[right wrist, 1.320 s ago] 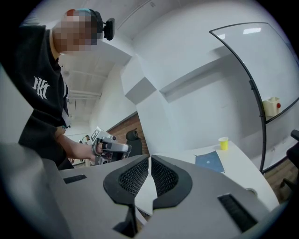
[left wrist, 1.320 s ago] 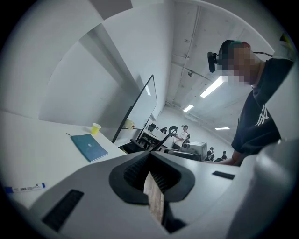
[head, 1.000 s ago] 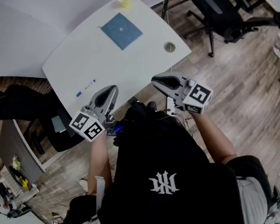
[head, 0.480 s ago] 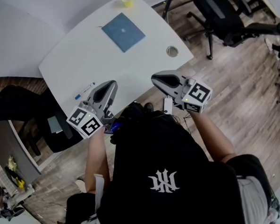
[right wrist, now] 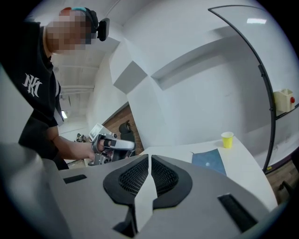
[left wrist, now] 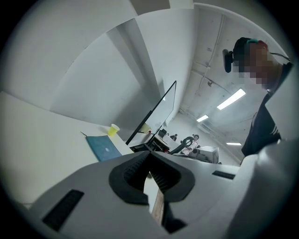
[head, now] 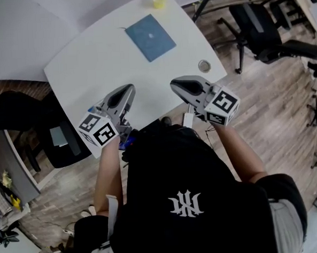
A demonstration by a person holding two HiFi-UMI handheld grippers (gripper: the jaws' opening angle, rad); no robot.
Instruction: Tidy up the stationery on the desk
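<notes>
- A smooth white desk [head: 90,63] with rounded corners is seen in the head view, standing on a wood-plank floor [head: 274,95].
- A flat, square, matte blue notebook cover [head: 150,37] is laid on the desk toward 12 o'clock; a pale dot is set at its centre.
- A small yellow cup [head: 158,0] is stood just past the cover, also at 12 o'clock, near the far desk edge.
- A small round grey disc [head: 204,66] is placed by the desk's edge at 2 o'clock; what it is cannot be told.
- The grey, hard-shelled left gripper [head: 128,89] is held over the near desk edge and pointed toward 1 o'clock. Its ribbed black pads are pressed together, and nothing is gripped.
- The matching right gripper [head: 174,84] is held beside it, apart, and pointed toward 11 o'clock. Its dimpled black pads are likewise closed on nothing.
- Both grippers are carried almost level on bare forearms stretched forward from a black shirt [head: 184,202], with the marker cubes nearest the body.
- In the right gripper view, the cover is seen at 2 o'clock from the closed jaws, well apart from them.
</notes>
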